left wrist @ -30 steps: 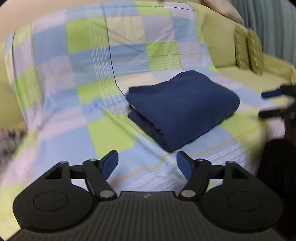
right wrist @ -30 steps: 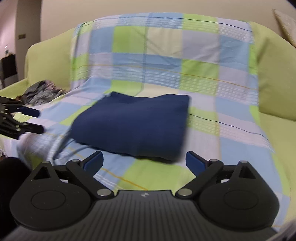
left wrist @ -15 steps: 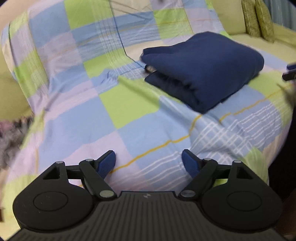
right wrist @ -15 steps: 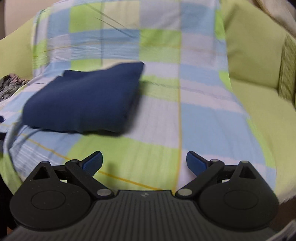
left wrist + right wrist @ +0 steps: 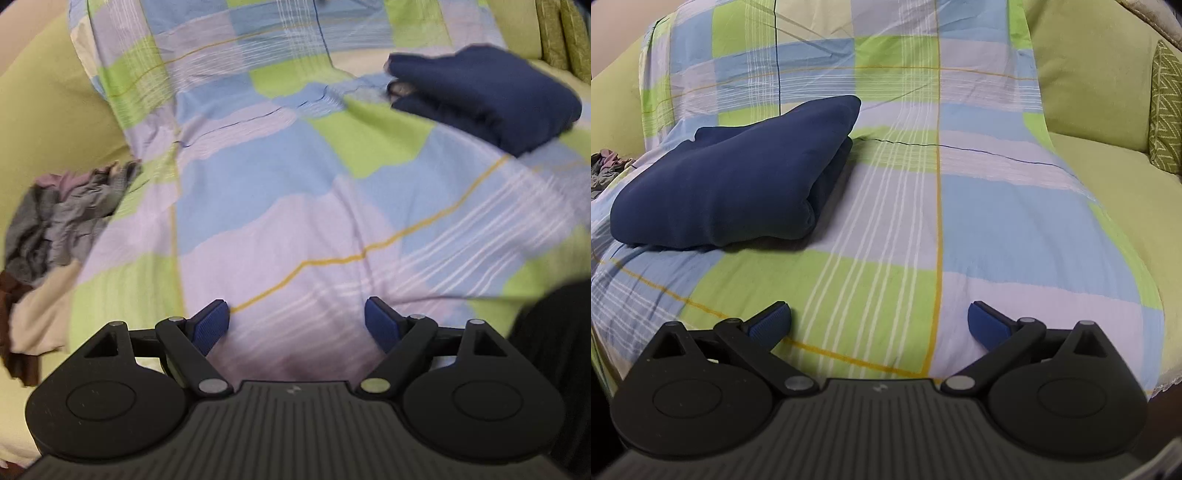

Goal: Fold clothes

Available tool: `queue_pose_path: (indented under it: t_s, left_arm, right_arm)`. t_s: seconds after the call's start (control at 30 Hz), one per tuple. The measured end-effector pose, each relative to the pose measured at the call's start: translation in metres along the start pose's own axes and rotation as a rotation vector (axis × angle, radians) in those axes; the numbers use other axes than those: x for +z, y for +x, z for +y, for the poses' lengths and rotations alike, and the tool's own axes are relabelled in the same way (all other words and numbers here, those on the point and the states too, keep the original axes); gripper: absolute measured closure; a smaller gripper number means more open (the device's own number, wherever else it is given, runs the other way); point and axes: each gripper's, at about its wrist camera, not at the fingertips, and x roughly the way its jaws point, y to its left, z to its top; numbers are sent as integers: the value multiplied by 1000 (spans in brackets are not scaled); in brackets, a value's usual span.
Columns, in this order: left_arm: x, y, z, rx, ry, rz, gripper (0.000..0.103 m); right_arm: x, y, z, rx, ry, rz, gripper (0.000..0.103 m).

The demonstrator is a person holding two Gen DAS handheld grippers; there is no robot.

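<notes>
Two grippers hang over a sofa draped in a checked sheet, each with nothing between its blue pads. The left gripper has its fingers spread apart above a lilac and blue patch of the sheet. The right gripper is opening its jaws wide over a green and lilac patch near the sheet's front edge.

The folded navy garment lies on the sheet, well apart from both grippers. The right wrist view shows it sharply at the left, with its rounded fold facing forward; the left wrist view is blurred and catches it at the upper right, with its stacked layers showing on the near side.

Only the left wrist view shows the crumpled grey clothes fully, heaped on the green sofa just beside the sheet's left edge; the right wrist view catches just a sliver. The right wrist view alone gives the sofa's bare seat and a patterned green cushion at the far right.
</notes>
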Motion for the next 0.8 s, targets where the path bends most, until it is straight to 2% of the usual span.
queue_pose_path:
  t_s: [0.2, 0.3, 0.47, 0.57, 0.67, 0.8]
  left_arm:
    - [2, -3, -11, 39, 52, 3, 20]
    - [14, -15, -19, 39, 58, -37, 22]
    - [43, -35, -31, -92, -75, -125, 22]
    - [55, -35, -55, -155, -67, -135, 21]
    - [66, -31, -82, -173, -42, -138, 21]
    - [79, -27, -106, -230, -67, -141, 21]
  right_arm:
    - [8, -7, -4, -9, 9, -11, 2]
    - [15, -22, -6, -19, 37, -52, 2]
    - [19, -44, -1, -7, 67, -97, 2]
    - [23, -50, 16, 13, 27, -103, 2]
    - [27, -51, 40, 33, -36, -98, 2]
    - [31, -48, 64, 61, -66, -66, 2]
